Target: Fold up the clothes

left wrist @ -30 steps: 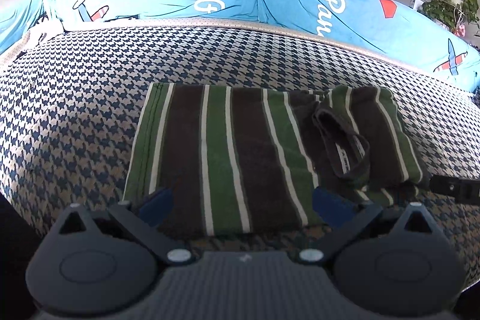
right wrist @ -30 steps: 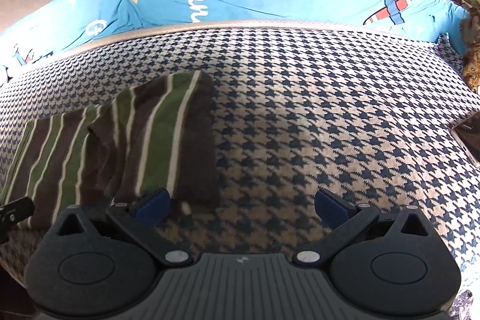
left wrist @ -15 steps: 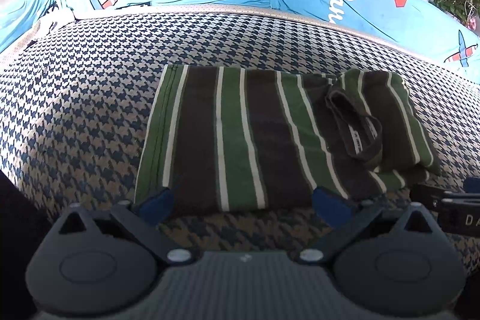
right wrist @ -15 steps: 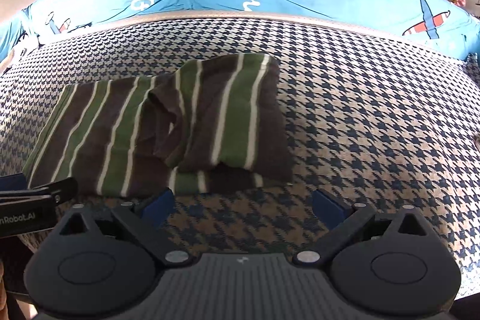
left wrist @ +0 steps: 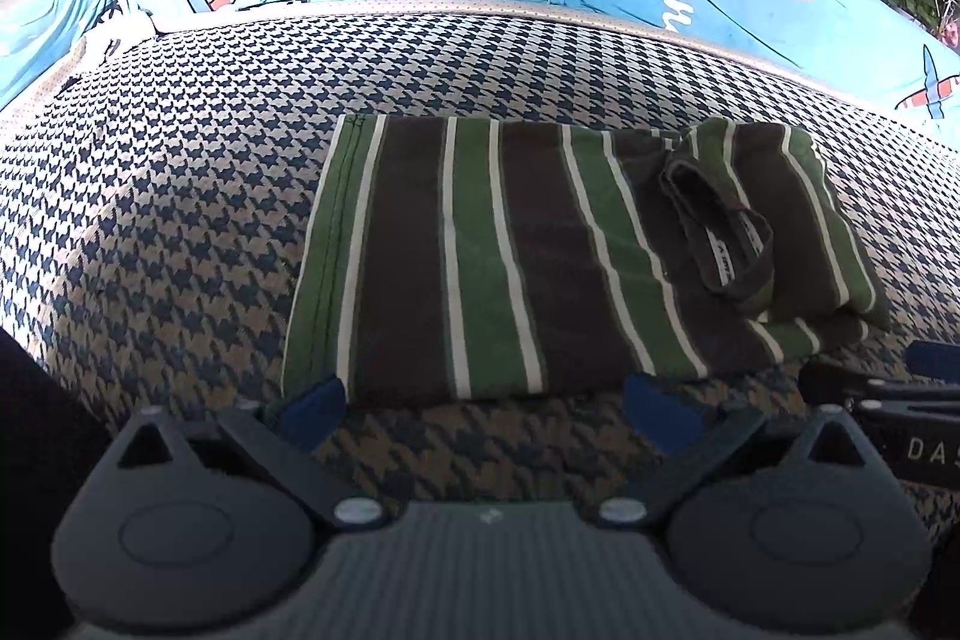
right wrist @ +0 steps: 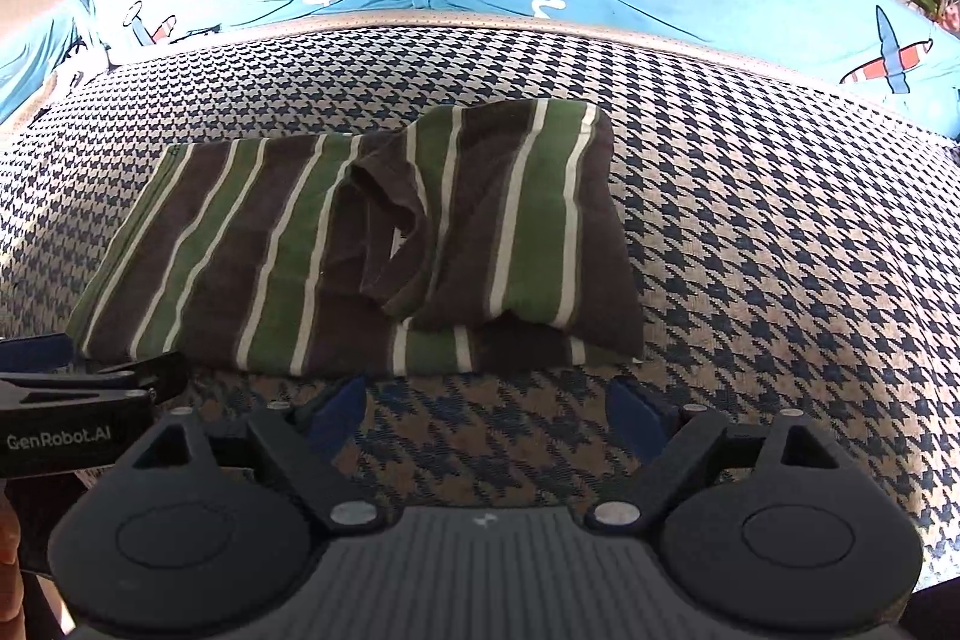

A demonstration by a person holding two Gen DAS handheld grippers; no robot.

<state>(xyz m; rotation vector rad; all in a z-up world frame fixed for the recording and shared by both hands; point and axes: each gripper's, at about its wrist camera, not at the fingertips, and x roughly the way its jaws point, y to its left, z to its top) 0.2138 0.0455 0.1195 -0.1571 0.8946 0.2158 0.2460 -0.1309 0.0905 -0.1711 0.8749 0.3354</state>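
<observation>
Fingers of your left gripper [left wrist: 486, 403] stand wide, empty; right gripper [right wrist: 487, 409] closing, nothing between. Both sit just short of the folded striped shirt [left wrist: 540, 256] on the houndstooth cushion [left wrist: 180, 196].

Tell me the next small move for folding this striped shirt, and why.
Probably ease both grippers forward onto the near edge of the striped shirt. It lies half folded on the houndstooth cover, collar end doubled over. The left gripper is open just short of that edge; the right gripper, jaws closing with nothing between them, is equally short of it.
</observation>
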